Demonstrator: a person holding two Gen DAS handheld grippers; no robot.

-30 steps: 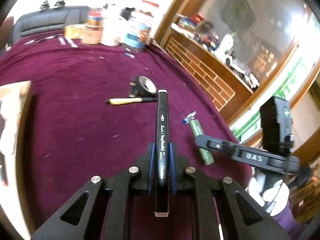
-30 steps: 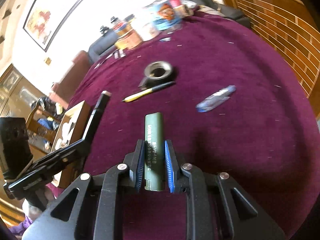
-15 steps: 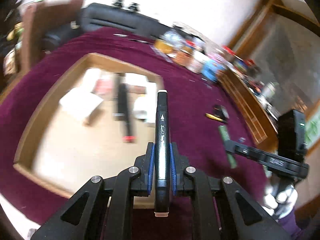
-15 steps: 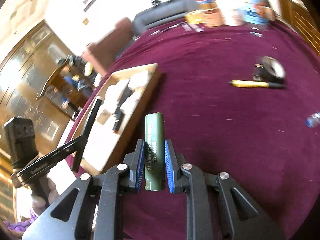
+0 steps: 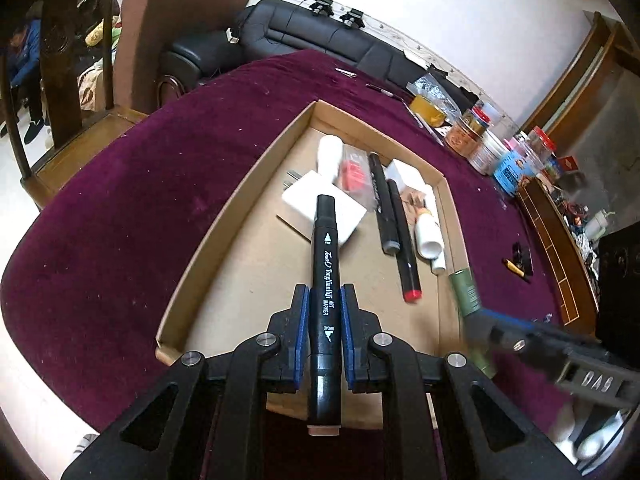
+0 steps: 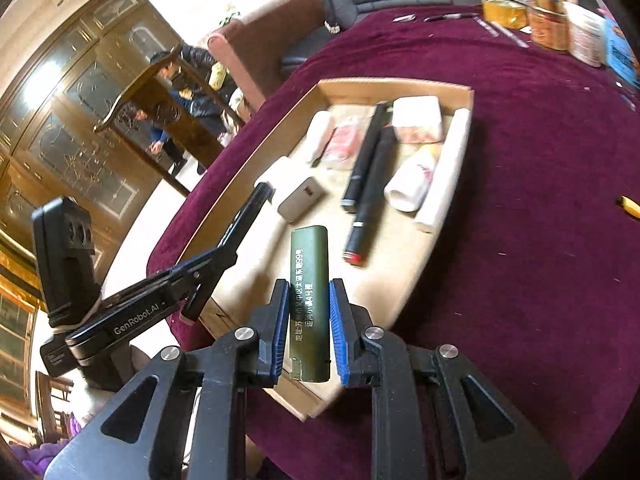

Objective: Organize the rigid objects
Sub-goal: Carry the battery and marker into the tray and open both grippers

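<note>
My left gripper [image 5: 325, 300] is shut on a black art marker [image 5: 326, 264] and holds it above the near end of a shallow cardboard tray [image 5: 224, 216]. My right gripper [image 6: 309, 292] holds a dark green stick-shaped case [image 6: 310, 292] with white print between its blue pads, above the tray's [image 6: 400, 84] near end. The tray holds several items: two black markers [image 6: 370, 172], white blocks [image 6: 418, 114], a white bottle [image 6: 412, 182], a white tube and a grey case [image 6: 300, 200]. The right gripper with the green case [image 5: 466, 292] shows in the left view; the left gripper [image 6: 224, 252] shows in the right view.
The table has a purple velvet cloth [image 5: 120, 216]. Jars, tins and a tape roll [image 5: 476, 136] stand at its far edge. A yellow pen [image 5: 516, 268] and a black tape roll lie to the right. A wooden chair [image 5: 76, 92] and sofas stand beyond the table.
Both grippers have swung left from the loose items on the cloth to over the cardboard tray, each still holding its object. The tray now fills the middle of both views.
</note>
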